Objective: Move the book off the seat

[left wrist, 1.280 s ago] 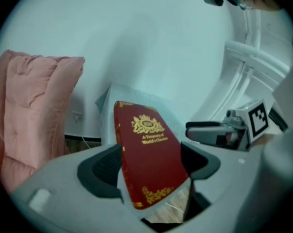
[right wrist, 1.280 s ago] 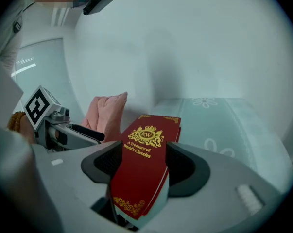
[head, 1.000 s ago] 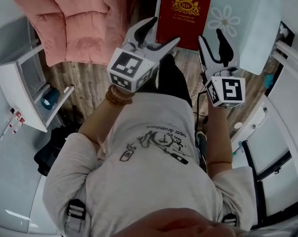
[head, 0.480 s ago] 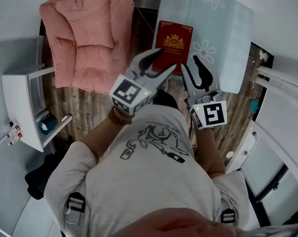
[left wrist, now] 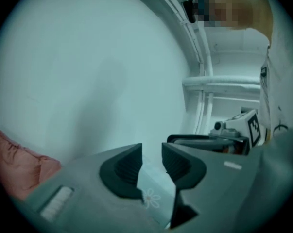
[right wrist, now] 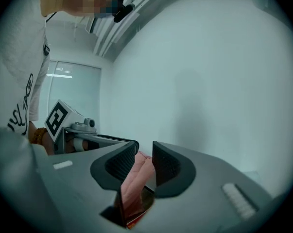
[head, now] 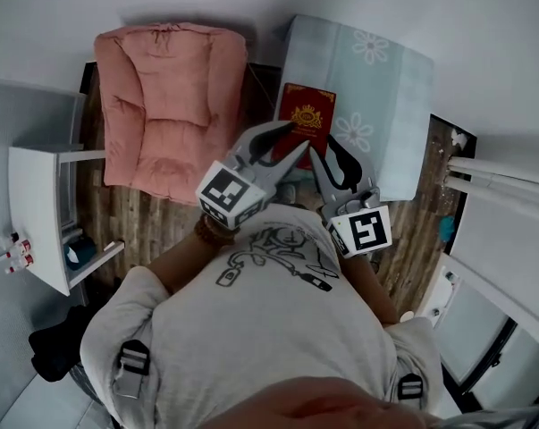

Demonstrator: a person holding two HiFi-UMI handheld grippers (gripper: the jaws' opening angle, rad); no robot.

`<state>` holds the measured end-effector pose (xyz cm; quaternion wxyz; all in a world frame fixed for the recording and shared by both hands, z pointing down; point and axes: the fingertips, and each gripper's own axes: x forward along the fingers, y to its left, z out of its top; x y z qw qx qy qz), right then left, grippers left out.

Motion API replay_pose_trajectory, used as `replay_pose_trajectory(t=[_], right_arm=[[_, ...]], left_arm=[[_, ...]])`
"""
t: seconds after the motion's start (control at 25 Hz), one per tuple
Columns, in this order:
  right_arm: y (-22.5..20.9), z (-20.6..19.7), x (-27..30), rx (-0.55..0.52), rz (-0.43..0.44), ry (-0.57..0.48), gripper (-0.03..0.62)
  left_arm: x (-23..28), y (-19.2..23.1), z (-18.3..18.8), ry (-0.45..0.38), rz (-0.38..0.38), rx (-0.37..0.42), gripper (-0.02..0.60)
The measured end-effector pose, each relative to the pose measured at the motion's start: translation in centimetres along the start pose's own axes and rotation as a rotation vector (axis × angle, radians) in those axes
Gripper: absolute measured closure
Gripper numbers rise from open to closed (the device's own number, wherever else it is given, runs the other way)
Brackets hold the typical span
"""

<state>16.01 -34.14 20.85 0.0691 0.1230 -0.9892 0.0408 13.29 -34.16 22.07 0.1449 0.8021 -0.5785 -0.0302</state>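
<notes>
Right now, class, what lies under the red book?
The red book lies on a pale blue flowered cloth. Whatever the cloth covers beneath it is hidden.

No readable text on book (head: 307,121)

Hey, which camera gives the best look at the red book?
The head view: the red book lies cover-up on the floral blue cloth. The right gripper view catches only a red sliver low in frame, likely the book. The left gripper view shows none of it.
</notes>
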Motion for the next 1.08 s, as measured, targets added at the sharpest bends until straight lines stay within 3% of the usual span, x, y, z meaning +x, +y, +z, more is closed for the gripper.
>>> replay_pose_trajectory(t=[0.28,0.52,0.8,1.08], right_arm=[[1.5,2.1,-0.8,-0.023,-0.003,-0.055,0.571],[2.3,2.9,-1.2,-0.015,-0.003,-0.077,0.586],[3.0,3.0,-1.5,-0.027,0.008,-0.063,0.586],[3.6,3.1,-1.4,-0.046,0.019,-0.071,0.586]], left_arm=[[-1.3,-1.5,2.4,-0.082,-0.059,0.048,0.494],[-2.3,-3.2,3.4,-0.137,-0.115,0.061,0.546],[-2.9,-3.6,3.4,-0.121,-0.092,0.093,0.572],[-3.4,-3.5,3.3,-0.132,-0.082,0.070,0.575]])
